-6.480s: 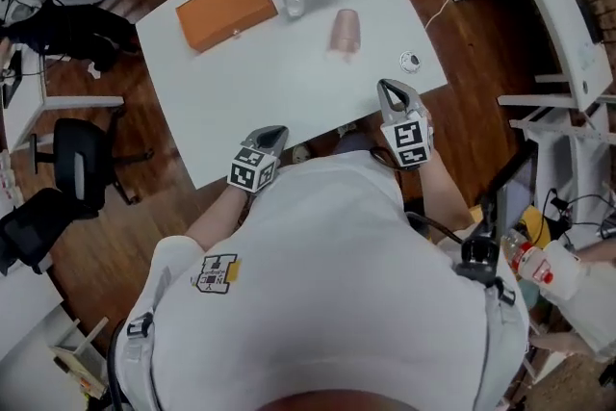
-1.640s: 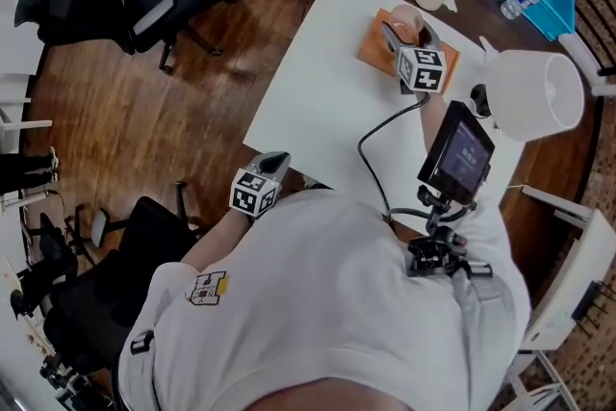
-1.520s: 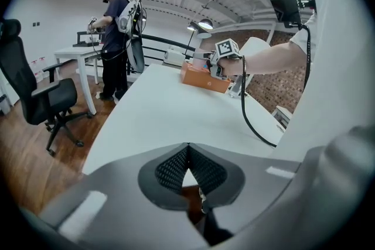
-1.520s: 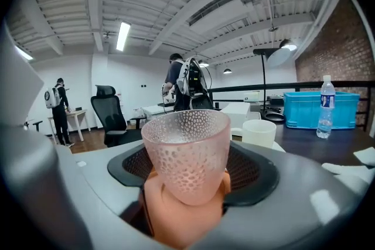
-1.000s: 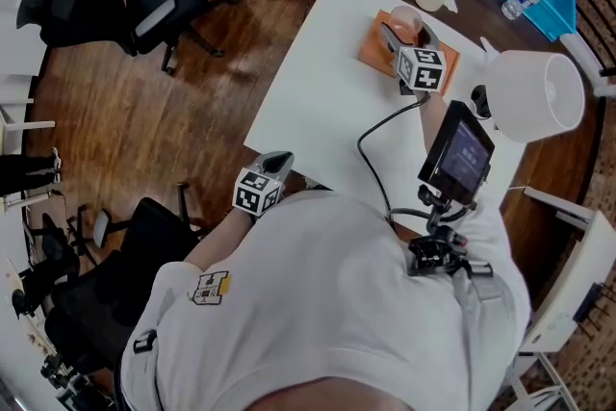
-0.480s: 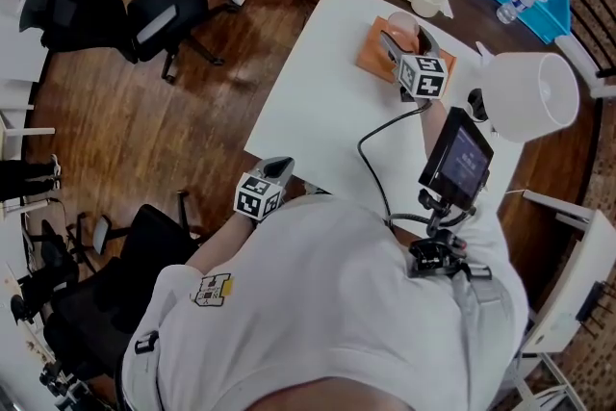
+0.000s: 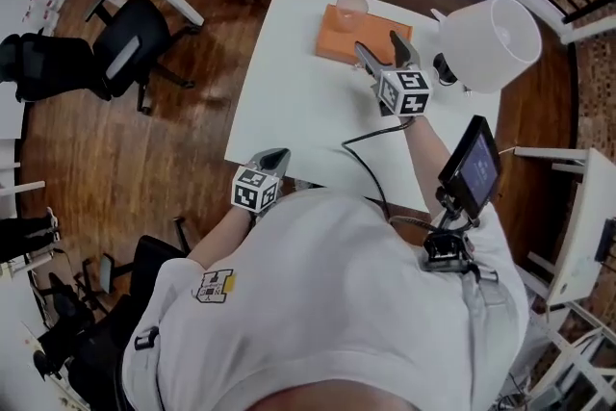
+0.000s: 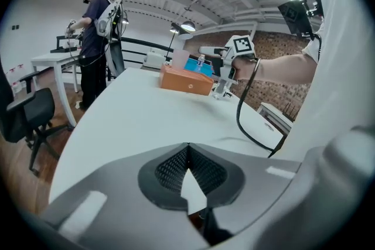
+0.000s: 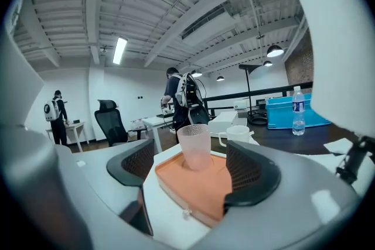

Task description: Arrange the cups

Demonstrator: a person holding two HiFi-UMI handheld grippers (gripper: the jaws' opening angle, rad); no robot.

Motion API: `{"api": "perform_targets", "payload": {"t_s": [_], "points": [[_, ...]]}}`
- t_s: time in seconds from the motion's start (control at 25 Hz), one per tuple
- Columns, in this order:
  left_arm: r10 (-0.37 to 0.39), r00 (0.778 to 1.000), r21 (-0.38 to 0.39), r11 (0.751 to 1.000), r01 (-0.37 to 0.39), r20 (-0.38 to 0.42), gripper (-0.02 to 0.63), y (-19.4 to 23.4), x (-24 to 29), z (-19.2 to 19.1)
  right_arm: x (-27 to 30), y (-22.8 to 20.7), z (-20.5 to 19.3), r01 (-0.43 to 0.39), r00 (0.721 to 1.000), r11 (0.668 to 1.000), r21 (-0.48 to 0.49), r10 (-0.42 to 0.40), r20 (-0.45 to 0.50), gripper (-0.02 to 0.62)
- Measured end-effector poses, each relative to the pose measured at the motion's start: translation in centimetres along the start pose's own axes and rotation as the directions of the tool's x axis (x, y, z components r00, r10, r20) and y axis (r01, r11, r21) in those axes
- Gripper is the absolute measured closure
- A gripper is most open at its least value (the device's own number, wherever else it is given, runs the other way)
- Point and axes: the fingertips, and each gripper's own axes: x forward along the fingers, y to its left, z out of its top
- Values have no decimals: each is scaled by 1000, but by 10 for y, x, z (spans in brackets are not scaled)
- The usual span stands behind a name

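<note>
While cup [image 7: 351,12] stands on orange box [image 7: 339,41], right gripper [image 7: 378,43] empty, jaws apart, just narrowing, left gripper [image 7: 276,154] clenched.

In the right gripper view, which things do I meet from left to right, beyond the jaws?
black office chair → pink cup → white mug → water bottle

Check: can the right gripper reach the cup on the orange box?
Likely yes: the right gripper is open, fingers just closed a little, gripping nothing, and the cup stands on the orange box straight ahead, unobstructed.
</note>
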Motion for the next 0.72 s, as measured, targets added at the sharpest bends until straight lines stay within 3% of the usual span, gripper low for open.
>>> {"api": "perform_targets", "payload": {"t_s": [0.24,0.44,0.6,0.72], "points": [[-90,996,59,994,91,-14,606,-27,31,19,-95,29,-35,-7,1000,1000,-7,7,-19,234],[-170,984,67,983,173,-59,606,-56,58,25,-180,39,-114,68,989,996,-55,-74,-130,260],[-199,975,86,974,208,-104,606,-75,72,22,-223,28,-171,149,966,989,11,-143,-216,291],[-210,969,92,971,223,-126,606,-86,79,23,-239,18,-188,196,956,977,78,-173,-237,348]]}}
